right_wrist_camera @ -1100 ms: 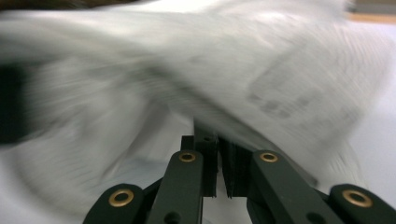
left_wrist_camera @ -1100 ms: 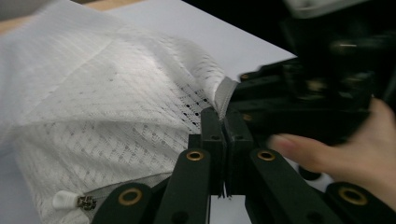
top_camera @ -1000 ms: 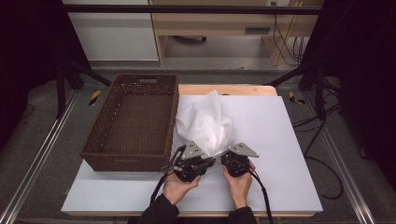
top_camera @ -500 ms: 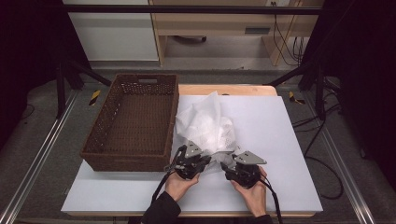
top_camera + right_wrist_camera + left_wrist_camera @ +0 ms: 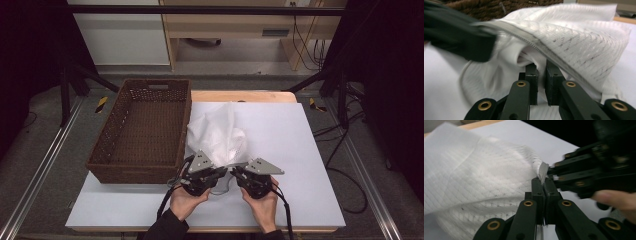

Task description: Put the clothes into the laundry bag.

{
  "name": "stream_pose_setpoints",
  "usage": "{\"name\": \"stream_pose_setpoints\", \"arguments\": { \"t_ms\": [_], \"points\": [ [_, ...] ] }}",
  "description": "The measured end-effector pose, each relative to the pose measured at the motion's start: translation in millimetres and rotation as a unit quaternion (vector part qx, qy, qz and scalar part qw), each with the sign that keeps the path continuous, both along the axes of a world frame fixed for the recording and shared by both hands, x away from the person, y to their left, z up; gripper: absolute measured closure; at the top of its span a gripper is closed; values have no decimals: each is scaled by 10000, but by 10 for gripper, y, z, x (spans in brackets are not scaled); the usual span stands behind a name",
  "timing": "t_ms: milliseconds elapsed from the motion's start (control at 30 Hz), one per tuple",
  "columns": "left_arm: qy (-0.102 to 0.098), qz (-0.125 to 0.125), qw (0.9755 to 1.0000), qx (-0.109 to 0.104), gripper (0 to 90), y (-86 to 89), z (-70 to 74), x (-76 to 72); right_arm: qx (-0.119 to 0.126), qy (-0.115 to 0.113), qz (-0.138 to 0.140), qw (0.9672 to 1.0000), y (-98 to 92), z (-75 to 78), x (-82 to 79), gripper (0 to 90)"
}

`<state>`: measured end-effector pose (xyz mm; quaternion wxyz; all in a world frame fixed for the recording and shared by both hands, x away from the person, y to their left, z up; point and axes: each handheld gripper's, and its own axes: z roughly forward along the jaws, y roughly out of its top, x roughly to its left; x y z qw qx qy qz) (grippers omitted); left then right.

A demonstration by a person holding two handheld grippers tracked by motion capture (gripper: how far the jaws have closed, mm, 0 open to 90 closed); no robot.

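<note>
White board point(image 5: 300, 165) on the table, brown wicker basket point(image 5: 142, 132) at its left edge. White mesh cloth point(image 5: 220, 135) bunched just right of the basket, near my grippers. My left gripper point(image 5: 542, 182) pinches the cloth's seam edge. My right gripper point(image 5: 541, 68) has just been closing; jaws nearly together with cloth folds between the tips.

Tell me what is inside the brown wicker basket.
The basket looks empty: only its woven floor shows. The near wall hides a strip of the floor. The white mesh bag lies beside it on the table.
</note>
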<state>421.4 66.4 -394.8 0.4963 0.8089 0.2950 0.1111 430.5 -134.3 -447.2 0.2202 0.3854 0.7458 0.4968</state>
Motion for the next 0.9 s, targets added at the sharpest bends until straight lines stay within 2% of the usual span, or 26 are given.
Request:
{"name": "stream_pose_setpoints", "arguments": {
  "t_ms": [67, 100, 133, 200, 233, 367, 400, 433, 467, 533, 567, 633, 700, 767, 833, 900],
  "points": [
    [53, -44, 10000, -57, 887, 8, 1, -8, 46, 41, -159, 9999, 60, -63, 135, 829],
    [103, -65, 9999, -83, 887, 17, -18, -3, -17, 121, -378, 9992, 93, -164, 271, 828],
    [170, -94, 9997, -124, 887, 27, -49, 4, -17, 121, -378, 9992, 93, -164, 271, 828],
    [283, -135, 9994, -177, 887, 48, -117, 11, -273, 231, -608, 9975, 131, -310, 404, 827],
    [311, -120, 9993, -146, 887, 63, -175, 12, -471, 388, -702, 9957, 154, -396, 486, 826],
    [310, -23, 9995, -54, 885, 64, -240, 35, -448, 360, -705, 9959, 147, -385, 487, 803],
    [290, 14, 9996, 2, 885, 57, -261, 44, -487, 379, -651, 9960, 135, -375, 473, 777],
    [285, 62, 9996, 49, 884, 50, -286, 55, -375, 422, -502, 9971, 69, -330, 404, 689],
    [298, 97, 9995, 87, 884, 45, -312, 70, -375, 422, -502, 9971, 69, -330, 404, 689],
    [310, 160, 9993, 147, 883, 34, -367, 103, -213, 473, -322, 9981, -63, -272, 304, 617],
    [326, 194, 9991, 163, 882, 26, -393, 121, -228, 485, -202, 9984, -143, -247, 255, 586],
    [360, 268, 9988, 178, 883, 4, -447, 161, -216, 481, -151, 9985, -320, -202, 170, 559],
    [363, 311, 9987, 200, 882, -26, -483, 185, -89, 454, -331, 9984, -560, -193, 134, 509],
    [341, 327, 9986, 226, 882, -35, -489, 188, -96, 477, -379, 9981, -602, -215, 146, 485],
    [307, 355, 9986, 260, 882, -44, -499, 192, -306, 494, -525, 9969, -611, -277, 179, 435],
    [303, 376, 9985, 246, 882, -36, -506, 192, -426, 505, -509, 9965, -575, -309, 201, 440]
  ]
}}
